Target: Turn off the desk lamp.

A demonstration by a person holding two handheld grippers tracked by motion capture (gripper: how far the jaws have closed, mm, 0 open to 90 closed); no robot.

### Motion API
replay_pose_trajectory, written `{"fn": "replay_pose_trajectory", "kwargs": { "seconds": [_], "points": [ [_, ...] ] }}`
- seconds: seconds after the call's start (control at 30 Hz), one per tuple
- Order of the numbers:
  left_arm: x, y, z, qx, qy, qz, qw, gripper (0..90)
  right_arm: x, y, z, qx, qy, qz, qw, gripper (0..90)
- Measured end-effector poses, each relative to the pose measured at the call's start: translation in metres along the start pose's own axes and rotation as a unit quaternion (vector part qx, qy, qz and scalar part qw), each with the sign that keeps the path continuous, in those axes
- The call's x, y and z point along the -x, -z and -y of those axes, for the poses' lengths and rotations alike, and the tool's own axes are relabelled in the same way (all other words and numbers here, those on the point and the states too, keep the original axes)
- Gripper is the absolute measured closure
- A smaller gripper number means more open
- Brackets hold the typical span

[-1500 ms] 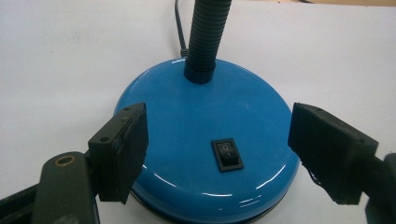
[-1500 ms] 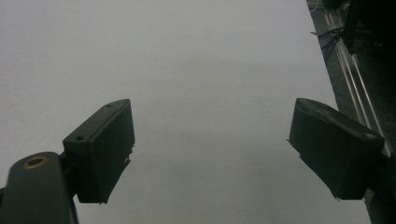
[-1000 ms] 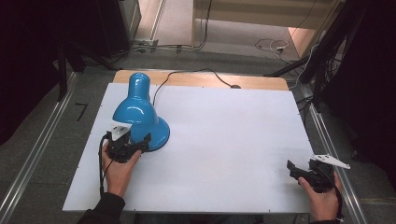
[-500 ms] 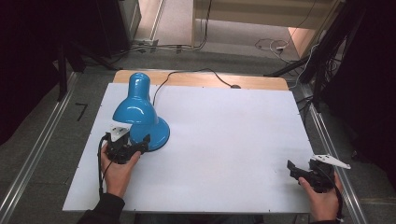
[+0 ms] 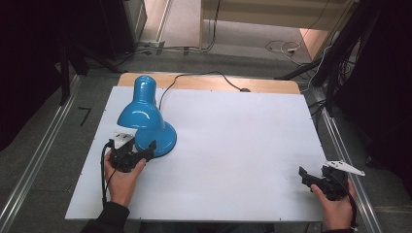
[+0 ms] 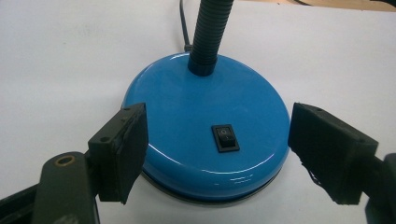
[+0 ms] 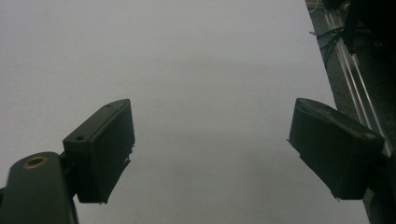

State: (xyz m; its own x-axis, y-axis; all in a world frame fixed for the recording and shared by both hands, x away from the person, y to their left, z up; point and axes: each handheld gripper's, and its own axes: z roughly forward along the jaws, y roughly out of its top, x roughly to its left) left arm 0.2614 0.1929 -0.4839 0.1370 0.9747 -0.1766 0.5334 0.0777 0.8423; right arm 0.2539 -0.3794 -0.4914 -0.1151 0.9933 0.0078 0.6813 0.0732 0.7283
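A blue desk lamp (image 5: 142,112) stands at the table's left, its shade bent down over its round base (image 5: 164,141). In the left gripper view the base (image 6: 196,107) carries a black rocker switch (image 6: 225,138) and a black ribbed neck (image 6: 208,32). My left gripper (image 5: 148,153) is open, its jaws standing either side of the base's near edge (image 6: 217,140); I cannot tell whether the pads touch it. My right gripper (image 5: 305,178) rests at the table's front right corner, open, with only bare white table between its jaws (image 7: 210,144).
The lamp's black cord (image 5: 194,77) runs off the far edge of the white table (image 5: 233,136). Metal rails (image 5: 340,145) line both sides of the table. Cables lie on the floor beyond it.
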Motion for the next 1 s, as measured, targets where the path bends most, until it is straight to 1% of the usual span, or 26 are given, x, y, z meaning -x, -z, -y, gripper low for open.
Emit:
{"fn": "replay_pose_trajectory", "kwargs": {
  "seconds": [0.23,0.4,0.8,1.0],
  "points": [
    [-0.002,0.002,0.001,-0.002,0.002,-0.001,1.0000,20.9,0.000,0.000,0.000,0.000,0.001,-0.001,1.0000,12.7],
    [-0.003,0.004,0.001,-0.004,0.002,0.002,1.0000,20.9,0.000,0.000,0.000,-0.001,0.000,-0.001,1.0000,12.7],
    [-0.004,0.011,0.003,0.002,0.006,0.002,1.0000,21.0,0.000,0.000,0.000,0.000,0.000,0.000,1.0000,12.7],
    [-0.007,0.015,0.004,0.000,0.008,0.002,1.0000,21.0,0.000,0.000,0.000,0.000,0.000,0.001,1.0000,12.7]
  ]
}}
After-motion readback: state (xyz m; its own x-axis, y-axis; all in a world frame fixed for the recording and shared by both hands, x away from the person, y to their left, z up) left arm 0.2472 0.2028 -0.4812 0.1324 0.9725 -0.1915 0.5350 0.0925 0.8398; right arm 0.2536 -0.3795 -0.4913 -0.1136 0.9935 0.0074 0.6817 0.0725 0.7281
